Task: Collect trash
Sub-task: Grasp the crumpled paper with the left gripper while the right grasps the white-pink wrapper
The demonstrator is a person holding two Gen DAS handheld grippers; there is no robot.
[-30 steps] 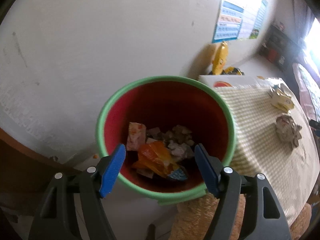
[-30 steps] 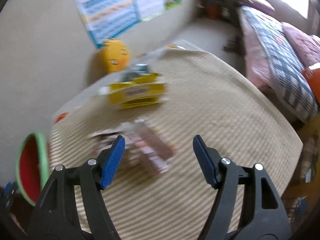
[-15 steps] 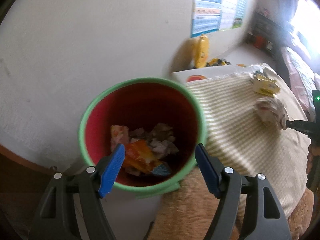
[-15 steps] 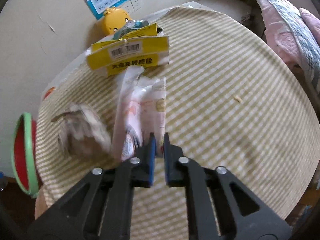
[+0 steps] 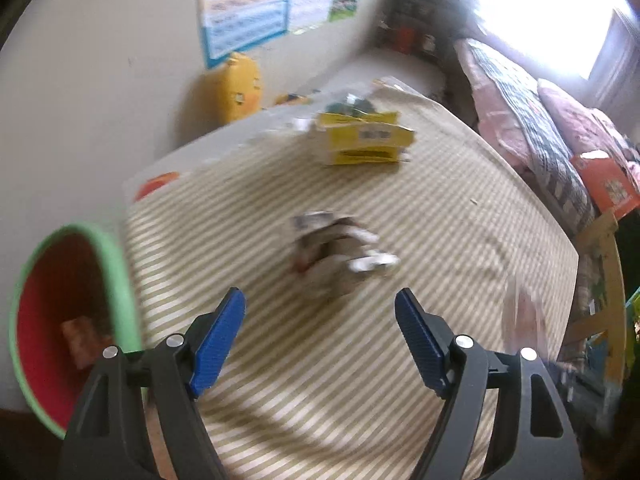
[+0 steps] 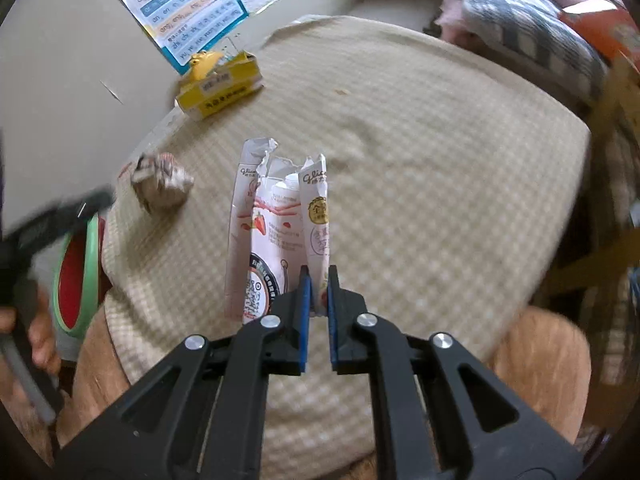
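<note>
My right gripper (image 6: 317,280) is shut on a torn pink-and-white snack wrapper (image 6: 276,224) and holds it upright above the striped tablecloth (image 6: 420,128). My left gripper (image 5: 320,320) is open and empty, hovering just short of a crumpled paper wad (image 5: 340,252), which also shows in the right wrist view (image 6: 160,180). A yellow carton (image 5: 364,142) lies at the far side of the table; it also shows in the right wrist view (image 6: 220,88). The red bin with a green rim (image 5: 116,280) stands at the table's left edge, with trash inside.
A yellow toy (image 5: 236,88) leans on the wall under a poster (image 5: 244,4). A bed with a checked blanket (image 5: 532,120) lies to the right. An orange box (image 5: 604,184) sits by the bed. A wooden chair (image 5: 604,300) stands at the table's right edge.
My left gripper swung right from over the bin to face the paper wad. My right gripper closed on the wrapper and lifted it off the table.
</note>
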